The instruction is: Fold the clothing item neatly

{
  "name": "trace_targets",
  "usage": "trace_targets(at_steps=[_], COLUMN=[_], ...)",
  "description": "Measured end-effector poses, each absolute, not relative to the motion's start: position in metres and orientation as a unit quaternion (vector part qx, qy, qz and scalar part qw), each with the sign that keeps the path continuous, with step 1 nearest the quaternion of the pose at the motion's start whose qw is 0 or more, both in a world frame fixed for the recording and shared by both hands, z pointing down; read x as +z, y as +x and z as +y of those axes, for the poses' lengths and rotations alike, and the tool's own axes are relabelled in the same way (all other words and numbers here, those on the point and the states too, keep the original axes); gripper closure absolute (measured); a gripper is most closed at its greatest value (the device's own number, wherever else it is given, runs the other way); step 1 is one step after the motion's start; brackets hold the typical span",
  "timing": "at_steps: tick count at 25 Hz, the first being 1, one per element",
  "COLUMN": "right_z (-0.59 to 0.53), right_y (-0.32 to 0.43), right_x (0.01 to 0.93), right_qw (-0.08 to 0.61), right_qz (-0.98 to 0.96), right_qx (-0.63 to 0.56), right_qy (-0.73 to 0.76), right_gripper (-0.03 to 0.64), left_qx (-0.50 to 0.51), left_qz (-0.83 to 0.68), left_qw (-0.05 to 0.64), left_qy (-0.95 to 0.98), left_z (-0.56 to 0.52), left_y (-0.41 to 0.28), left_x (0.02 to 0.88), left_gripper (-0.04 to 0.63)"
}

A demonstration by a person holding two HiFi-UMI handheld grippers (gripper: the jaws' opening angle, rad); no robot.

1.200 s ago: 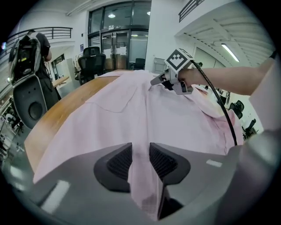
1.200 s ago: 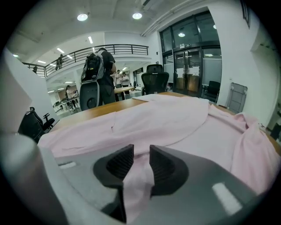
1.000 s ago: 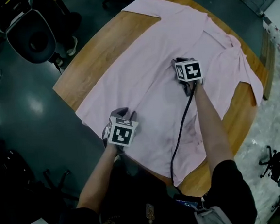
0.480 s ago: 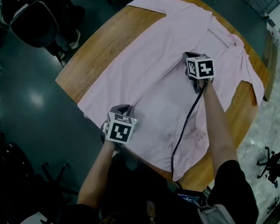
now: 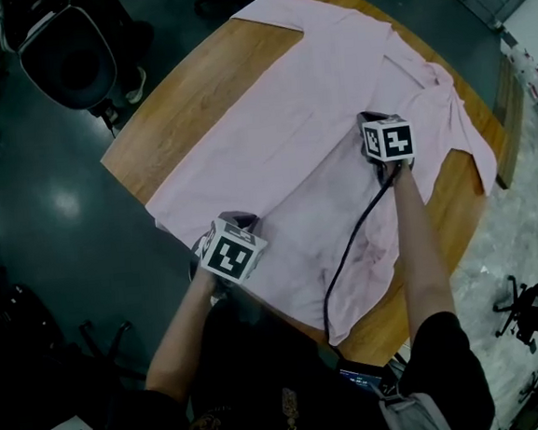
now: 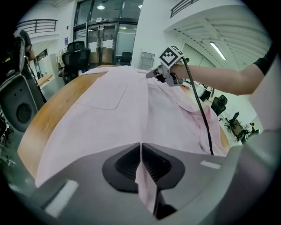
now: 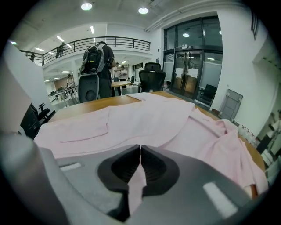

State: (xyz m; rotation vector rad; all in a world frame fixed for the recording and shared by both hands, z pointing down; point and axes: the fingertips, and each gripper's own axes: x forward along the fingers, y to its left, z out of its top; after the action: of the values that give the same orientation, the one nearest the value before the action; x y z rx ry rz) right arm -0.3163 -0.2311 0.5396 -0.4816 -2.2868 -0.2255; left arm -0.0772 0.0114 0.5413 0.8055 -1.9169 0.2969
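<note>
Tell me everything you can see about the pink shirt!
The pink shirt is thin, pale cloth, spread nearly flat across the round wooden table, with some wrinkles and a rumpled far right end. It has a chest pocket, and parts of it hang over the table's edge. The left gripper, whose jaws have just been closing, pinches a fold of it, and the right gripper pinches another. A black cable crosses over it.

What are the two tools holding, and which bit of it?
Both pinch the pink shirt along one long fold: the left tool, its jaws just closed further, near the hem; the right tool nearer the collar.
</note>
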Motion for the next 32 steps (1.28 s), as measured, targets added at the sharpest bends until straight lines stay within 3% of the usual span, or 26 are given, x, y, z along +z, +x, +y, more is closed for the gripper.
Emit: trace_targets(at_steps=[13,17,28,32], right_z=[-0.243,-0.243,-0.173,-0.12], right_y=[-0.32,-0.315,-0.247,-0.202], right_x=[0.586,0.58,0.479,0.459], right_qw=[0.428,0.429,0.346,0.327], right_qz=[-0.872,-0.873,-0.918,-0.927], right_qx=[-0.172,-0.17,-0.137,-0.129], right_qy=[-0.165,-0.161,-0.139,-0.132], right_gripper=[0.603,0.558,0.534,0.534], left_qx=[0.106,0.098,0.119,0.142], left_qz=[-0.743,-0.756,-0.85,-0.856], left_qw=[0.542,0.528,0.438,0.419], left_qy=[0.379,0.375,0.269,0.269], left_z=[-0.017,-0.003,0.172,0.222], left_y=[-0.034,-0.026,-0.088,-0.11], left_x=[0.577,0.568,0.533,0.543], left_gripper=[0.548,0.548,0.54,0.486])
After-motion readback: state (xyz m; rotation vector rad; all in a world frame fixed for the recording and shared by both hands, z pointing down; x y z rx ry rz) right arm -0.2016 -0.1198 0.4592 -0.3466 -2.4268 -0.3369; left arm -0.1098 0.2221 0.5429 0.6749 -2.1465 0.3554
